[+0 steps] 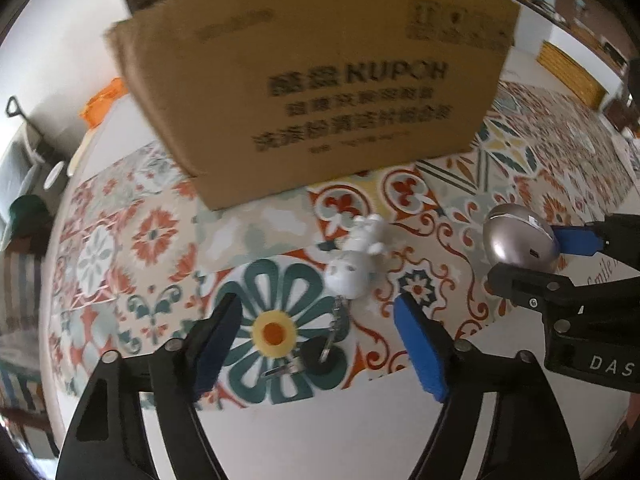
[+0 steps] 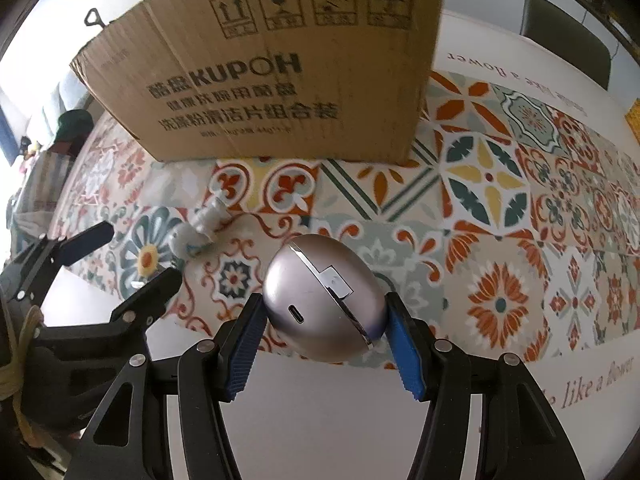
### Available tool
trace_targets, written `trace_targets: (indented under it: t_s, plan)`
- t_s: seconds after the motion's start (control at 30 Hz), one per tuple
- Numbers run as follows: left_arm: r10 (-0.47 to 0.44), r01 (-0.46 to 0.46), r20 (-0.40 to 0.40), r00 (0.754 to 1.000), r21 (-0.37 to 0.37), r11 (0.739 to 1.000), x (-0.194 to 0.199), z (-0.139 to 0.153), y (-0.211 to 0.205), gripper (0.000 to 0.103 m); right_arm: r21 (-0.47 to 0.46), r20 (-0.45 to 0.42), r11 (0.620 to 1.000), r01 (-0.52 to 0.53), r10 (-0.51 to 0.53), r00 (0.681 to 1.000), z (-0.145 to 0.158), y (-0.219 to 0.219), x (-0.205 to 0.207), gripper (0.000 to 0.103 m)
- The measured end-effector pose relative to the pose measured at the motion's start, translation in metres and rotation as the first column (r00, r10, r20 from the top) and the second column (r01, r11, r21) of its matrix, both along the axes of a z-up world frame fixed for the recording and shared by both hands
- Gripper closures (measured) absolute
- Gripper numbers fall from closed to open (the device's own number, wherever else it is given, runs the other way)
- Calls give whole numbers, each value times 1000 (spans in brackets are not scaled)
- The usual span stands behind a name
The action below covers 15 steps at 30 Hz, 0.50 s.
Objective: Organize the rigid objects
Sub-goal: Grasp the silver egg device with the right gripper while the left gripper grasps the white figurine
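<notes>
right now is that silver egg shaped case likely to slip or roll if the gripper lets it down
Probably both: the silver case looks smooth and glossy, so the right gripper pinches curved sides that may slip. Set on the patterned tablecloth, its rounded shell would likely roll or rock.

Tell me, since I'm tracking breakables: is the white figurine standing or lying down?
Lying down: the white figurine rests on its side on the patterned tablecloth.

Table [image 2: 320, 420] with patterned tile-print cloth [image 2: 488, 196]. On it: cardboard box [image 2: 280, 80] at 12 o'clock, white figurine keychain [image 1: 354, 264] at centre, lying flat.
</notes>
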<state>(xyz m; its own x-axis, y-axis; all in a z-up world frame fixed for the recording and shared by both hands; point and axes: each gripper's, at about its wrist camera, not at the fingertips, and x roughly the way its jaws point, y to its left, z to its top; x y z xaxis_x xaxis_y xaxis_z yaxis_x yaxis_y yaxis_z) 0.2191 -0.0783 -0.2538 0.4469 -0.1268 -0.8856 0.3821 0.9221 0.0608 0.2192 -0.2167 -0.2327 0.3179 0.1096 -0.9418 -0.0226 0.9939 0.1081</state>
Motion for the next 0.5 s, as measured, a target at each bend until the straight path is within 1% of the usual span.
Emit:
trace_targets:
  t_s: [0.2, 0.23, 0.27, 0.33, 0.43, 0.5]
  plan:
    - [-18, 17, -43, 999, -31, 999, 14, -11, -7, 43, -3, -17, 1000, 18, -18, 1000, -4, -10, -1, 44]
    - [-22, 20, -47, 999, -33, 999, 15, -13, -8, 48, -2, -17, 1000, 21, -21, 1000, -3, -13, -2, 44]
    - [-27, 25, -47, 999, -35, 999, 17, -13, -10, 51, -2, -19, 1000, 22, -22, 1000, -4, -14, -2, 44]
    - [-36, 35, -30, 999, -31, 999, 18, -14, -14, 53, -1, -21, 1000, 24, -24, 999, -3, -16, -2, 44]
    - [-53, 52, -21, 998, -34, 998, 22, -13, -20, 61, -1, -20, 1000, 24, -24, 1000, -5, -19, -4, 44]
    - [-59, 58, -18, 998, -48, 997, 26, -14, -26, 67, -1, -22, 1000, 26, -26, 999, -8, -14, 0, 44]
